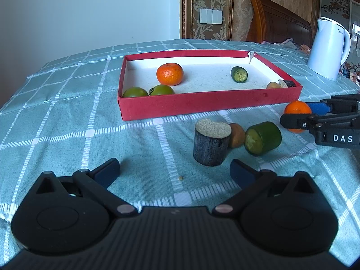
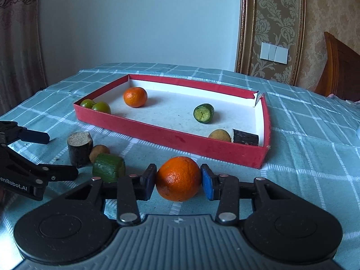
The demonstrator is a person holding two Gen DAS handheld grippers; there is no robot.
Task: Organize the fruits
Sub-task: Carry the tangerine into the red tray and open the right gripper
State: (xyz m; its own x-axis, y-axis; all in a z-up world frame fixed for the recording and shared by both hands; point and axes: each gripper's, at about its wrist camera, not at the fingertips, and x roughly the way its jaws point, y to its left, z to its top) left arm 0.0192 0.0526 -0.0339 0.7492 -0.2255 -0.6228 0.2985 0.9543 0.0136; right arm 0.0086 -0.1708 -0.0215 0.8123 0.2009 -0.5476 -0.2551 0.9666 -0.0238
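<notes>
My right gripper [image 2: 178, 181] is shut on an orange [image 2: 178, 178] just in front of the red tray [image 2: 175, 138]; the orange [image 1: 297, 112] also shows in the left wrist view. My left gripper [image 1: 174, 172] is open and empty above the cloth, just short of a dark cane piece [image 1: 211, 145], a brown fruit [image 1: 237, 135] and a green cucumber piece [image 1: 263, 138]. The tray [image 1: 202, 103] holds an orange [image 1: 169, 73], two green fruits [image 1: 135, 92], a cucumber piece [image 1: 239, 74], a brown fruit and a dark piece at its right corner.
A white kettle [image 1: 328, 48] stands at the back right of the table. The checked teal cloth [image 1: 67, 112] covers the table. A wooden headboard and a patterned wall stand behind.
</notes>
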